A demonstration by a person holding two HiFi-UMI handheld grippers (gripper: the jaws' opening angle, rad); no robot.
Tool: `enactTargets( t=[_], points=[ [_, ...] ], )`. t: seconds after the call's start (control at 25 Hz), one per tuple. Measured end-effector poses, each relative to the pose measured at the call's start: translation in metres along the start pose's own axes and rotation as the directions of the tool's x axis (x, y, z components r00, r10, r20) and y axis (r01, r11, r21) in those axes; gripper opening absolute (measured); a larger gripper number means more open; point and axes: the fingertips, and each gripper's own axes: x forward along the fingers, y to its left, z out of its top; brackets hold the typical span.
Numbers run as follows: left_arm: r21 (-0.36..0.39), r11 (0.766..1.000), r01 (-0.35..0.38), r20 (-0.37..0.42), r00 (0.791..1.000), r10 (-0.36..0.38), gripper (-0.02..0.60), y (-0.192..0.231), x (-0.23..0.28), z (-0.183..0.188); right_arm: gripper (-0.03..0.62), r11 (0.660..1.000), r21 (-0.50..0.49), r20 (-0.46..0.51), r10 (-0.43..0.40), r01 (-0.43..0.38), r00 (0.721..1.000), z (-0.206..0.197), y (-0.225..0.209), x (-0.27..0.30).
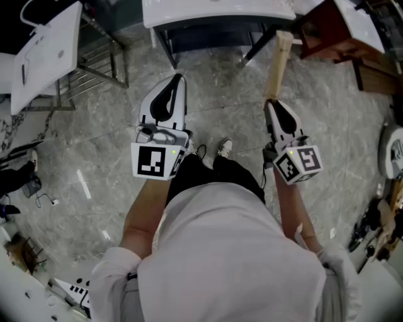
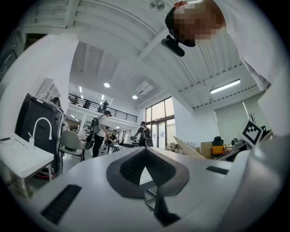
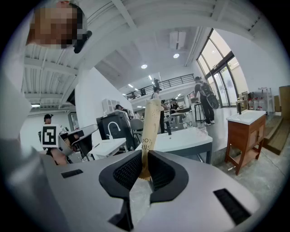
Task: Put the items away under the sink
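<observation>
Pinching the long tan box [image 1: 278,63] by its bottom end with the fingers of the right gripper [image 1: 272,104], aimed at 12 o'clock toward the sink [image 1: 214,16] to slide it under, with the fingers of the left gripper [image 1: 177,78] closed on nothing.

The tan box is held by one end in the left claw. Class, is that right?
No: the right claw holds the tan box by one end, not the left claw. The right gripper view shows it clamped between those jaws.
</observation>
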Motion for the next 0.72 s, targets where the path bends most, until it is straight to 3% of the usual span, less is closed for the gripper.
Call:
enactTargets(
  t=[0.2,0.72],
  points=[
    [0.029,0.999,-0.026,0.043,0.999,0.025,0.002,-0.014,0.006,0.003,0.064,1.000,-0.016,-0.007,0.026,-0.027,1.000,-0.004,-0.012,-0.003],
    [0.014,0.994,-0.112,-0.001,0.994,0.112,0.002,-0.048,0.013,-0.018,0.064,0.987,-0.091,0.055,0.134,-0.129,0.989,0.019,-0.021,0.010]
  ],
)
